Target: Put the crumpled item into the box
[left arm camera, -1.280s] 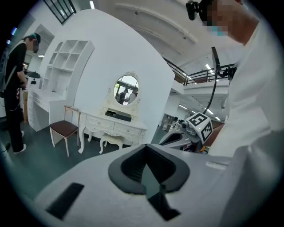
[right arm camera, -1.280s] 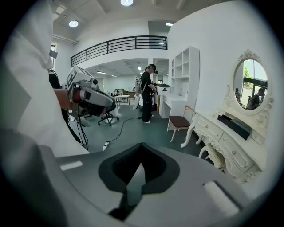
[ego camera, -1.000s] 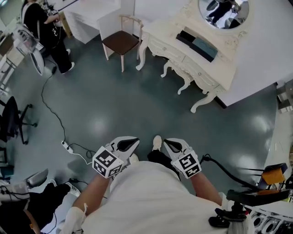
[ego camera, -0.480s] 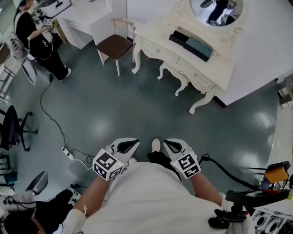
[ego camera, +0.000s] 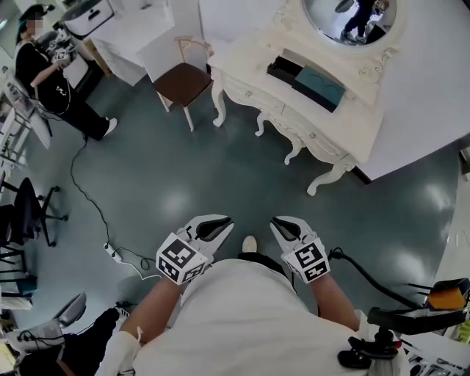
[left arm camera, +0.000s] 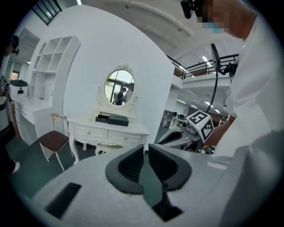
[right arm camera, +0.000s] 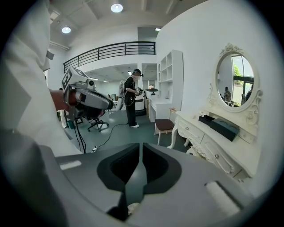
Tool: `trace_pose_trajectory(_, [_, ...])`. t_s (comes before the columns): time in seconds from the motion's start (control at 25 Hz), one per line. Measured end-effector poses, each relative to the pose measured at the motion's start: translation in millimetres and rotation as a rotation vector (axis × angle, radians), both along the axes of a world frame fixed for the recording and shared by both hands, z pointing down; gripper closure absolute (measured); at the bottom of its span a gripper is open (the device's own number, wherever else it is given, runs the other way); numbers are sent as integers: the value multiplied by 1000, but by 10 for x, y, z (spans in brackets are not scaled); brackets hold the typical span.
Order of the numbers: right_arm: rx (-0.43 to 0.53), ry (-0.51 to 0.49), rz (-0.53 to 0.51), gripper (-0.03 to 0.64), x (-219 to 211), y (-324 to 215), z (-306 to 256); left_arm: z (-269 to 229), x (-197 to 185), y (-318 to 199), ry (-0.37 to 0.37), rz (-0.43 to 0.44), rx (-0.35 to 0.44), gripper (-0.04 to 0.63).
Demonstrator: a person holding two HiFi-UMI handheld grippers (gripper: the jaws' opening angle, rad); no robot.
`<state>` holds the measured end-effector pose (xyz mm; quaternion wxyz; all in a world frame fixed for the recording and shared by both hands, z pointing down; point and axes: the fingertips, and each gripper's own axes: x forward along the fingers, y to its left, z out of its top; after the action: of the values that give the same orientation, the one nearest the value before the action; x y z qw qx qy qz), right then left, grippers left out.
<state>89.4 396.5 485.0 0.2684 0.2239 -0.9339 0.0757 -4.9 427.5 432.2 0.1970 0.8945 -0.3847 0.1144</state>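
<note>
I hold both grippers close in front of my torso, above the grey-green floor. The jaws of my left gripper (ego camera: 222, 222) (left arm camera: 145, 150) are opening: a narrow gap shows between them, with nothing in it. My right gripper (ego camera: 276, 222) (right arm camera: 141, 147) is shut and empty. A dark open box (ego camera: 308, 78) (left arm camera: 112, 119) (right arm camera: 220, 126) lies on the white dressing table (ego camera: 250, 70) some way ahead of me. No crumpled item shows in any view.
A brown-seated chair (ego camera: 182, 78) stands left of the dressing table, and an oval mirror (ego camera: 349, 16) rises above it. A person (ego camera: 45, 79) stands at the far left. A power strip and cable (ego camera: 110, 251) lie on the floor. Stands and gear (ego camera: 411, 317) crowd my right.
The head view has shifted, so the dressing table and chair sit slightly lower and further left. Both grippers stay near my torso, a little lower in the picture.
</note>
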Motion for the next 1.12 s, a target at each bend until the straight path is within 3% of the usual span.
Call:
trace_pose_trajectory(0.08, [-8, -9, 4, 615, 167, -210, -3, -30, 144, -238, -6, -2, 3, 560])
trace_pose_trajectory(0.36, [-48, -5, 26, 616, 509, -810, 227, 82, 336, -909, -34, -22, -16, 598])
trace_pose_trajectory(0.72, [-69, 24, 106, 615, 287, -1754, 343, 357, -64, -2059, -15, 20, -44, 597])
trace_pose_trajectory(1.12, [-42, 66, 247, 591, -360, -3273, 144, 439, -880, -3950, -25, 64, -35, 574])
